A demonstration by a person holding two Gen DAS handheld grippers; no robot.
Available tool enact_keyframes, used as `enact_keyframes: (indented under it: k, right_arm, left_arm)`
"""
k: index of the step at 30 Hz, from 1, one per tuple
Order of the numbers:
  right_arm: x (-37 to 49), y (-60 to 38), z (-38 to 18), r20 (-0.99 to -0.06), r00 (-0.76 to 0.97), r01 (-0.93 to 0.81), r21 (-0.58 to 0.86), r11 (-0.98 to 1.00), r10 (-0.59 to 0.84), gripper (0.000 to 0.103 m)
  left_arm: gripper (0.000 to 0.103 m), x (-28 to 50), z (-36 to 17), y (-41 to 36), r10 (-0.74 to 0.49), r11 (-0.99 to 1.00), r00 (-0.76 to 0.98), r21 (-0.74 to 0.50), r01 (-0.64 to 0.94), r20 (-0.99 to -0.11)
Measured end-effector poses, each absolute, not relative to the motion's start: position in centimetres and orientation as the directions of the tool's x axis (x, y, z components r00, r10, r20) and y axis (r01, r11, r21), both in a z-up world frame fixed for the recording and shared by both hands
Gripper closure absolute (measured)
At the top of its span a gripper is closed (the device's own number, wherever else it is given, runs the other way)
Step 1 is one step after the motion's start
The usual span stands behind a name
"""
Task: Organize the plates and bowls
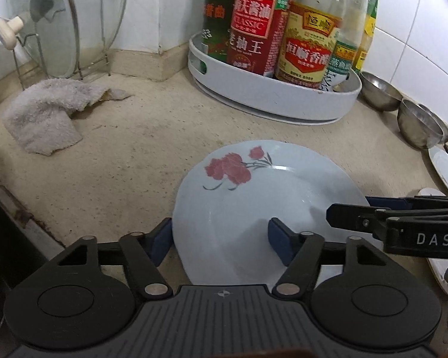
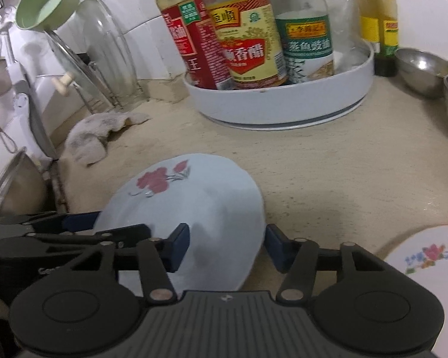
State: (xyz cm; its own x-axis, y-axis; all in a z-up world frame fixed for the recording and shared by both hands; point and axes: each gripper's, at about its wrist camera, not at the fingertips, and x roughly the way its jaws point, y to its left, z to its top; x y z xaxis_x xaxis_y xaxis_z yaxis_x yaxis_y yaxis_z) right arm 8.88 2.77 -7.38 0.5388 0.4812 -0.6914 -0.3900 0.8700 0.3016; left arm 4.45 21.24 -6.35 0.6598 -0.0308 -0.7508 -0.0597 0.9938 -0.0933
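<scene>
- Your counter [image 1: 128, 155] carries the white turntable [image 1: 283, 101] of sauce bottles at the back; everything else sits in front of it.
- The red-flower plate [image 1: 254, 197] lies on the counter just in front of that turntable, between both tools.
- Your left gripper [image 1: 221, 238] straddles the plate's near-left rim, fingers half spread; I can't tell if the pads bite.
- Your right gripper [image 2: 227, 244] brackets the opposite rim, same half-spread stance.
- Risk: glazed rim, shallow hold. Lift unevenly and it could slip, striking the steel bowls [image 1: 415, 122] right of the turntable.
</scene>
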Motion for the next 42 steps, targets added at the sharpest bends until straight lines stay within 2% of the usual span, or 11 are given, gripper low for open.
enact_keyframes:
  k: [4,14,26,42]
  right_arm:
    - [9.1,2.4,-7.4,-0.687,0.533,-0.367,0.338,0.867,0.494,0.052]
    - [9.2,0.5,-7.7,-0.675,0.519,-0.338,0.401,0.851,0.524,0.076]
    - [9.0,-0.5,-7.8,-0.668,0.542,-0.264,0.441,0.858,0.51,0.076]
    - [8.3,-3.5,-6.9,-0.651,0.574,-0.204,0.473,0.857,0.496,0.076]
  left_arm:
    - [0.043,4.2,-6.3,21.9,-0.037,0.992,0.667,-0.107,-0.064,-0.744]
    - [0.05,3.6,-6.4,22.9,-0.087,0.99,0.675,-0.137,-0.021,-0.733]
    - [0.055,3.4,-6.0,22.1,-0.08,0.988,0.681,-0.15,-0.043,-0.728]
    - [0.055,4.3,-5.3,20.1,-0.129,0.988,0.685,-0.156,0.024,-0.717]
